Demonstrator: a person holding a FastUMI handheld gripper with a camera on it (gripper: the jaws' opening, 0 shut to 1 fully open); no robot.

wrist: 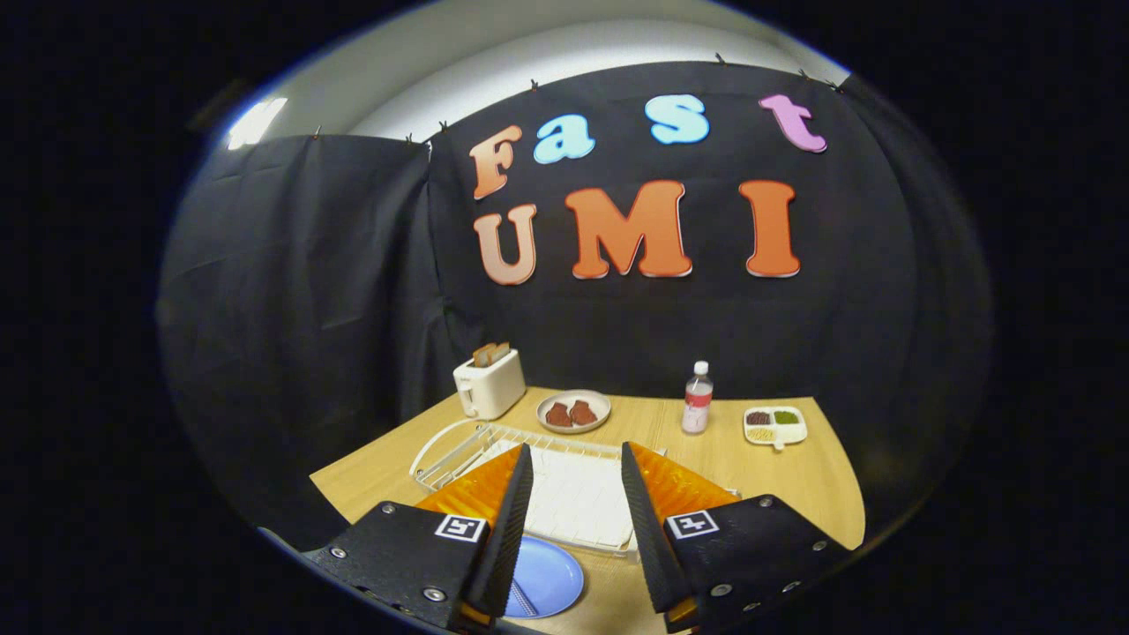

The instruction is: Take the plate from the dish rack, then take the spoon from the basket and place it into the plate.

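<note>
Blue plate [547, 578] lies flat on the wooden worktop [794, 476], low between the tool's two fingers, close to the near edge, partly hidden behind the left finger. Something pale and ribbed sits at the plate's near rim, maybe the spoon, too small and cut off to tell.

Tool [575, 459] is open, fingers spread wide, nothing between them, hanging above the worktop. Fingertips sit over the dish rack, not touching the plate.

Dish rack [459, 445] is white wire, just beyond the plate, running from the left finger back toward the middle of the worktop. A white ribbed mat or tray [578, 498] lies in it, seen in the gap between the fingers. No dishes visible standing in the part of the rack that shows.

Further back: white toaster [489, 384] at the far left corner of the worktop, toast slices sticking out of the top. Just right of it, a round pale dish [574, 411] with two brown pieces of food on it. Right of that, a clear bottle [698, 399] with white cap and red label, standing upright. Far right, a small white divided tray [775, 425] with dark, green and yellowish fillings in separate compartments.

Black cloth wall behind the worktop, white ceiling above.
</note>
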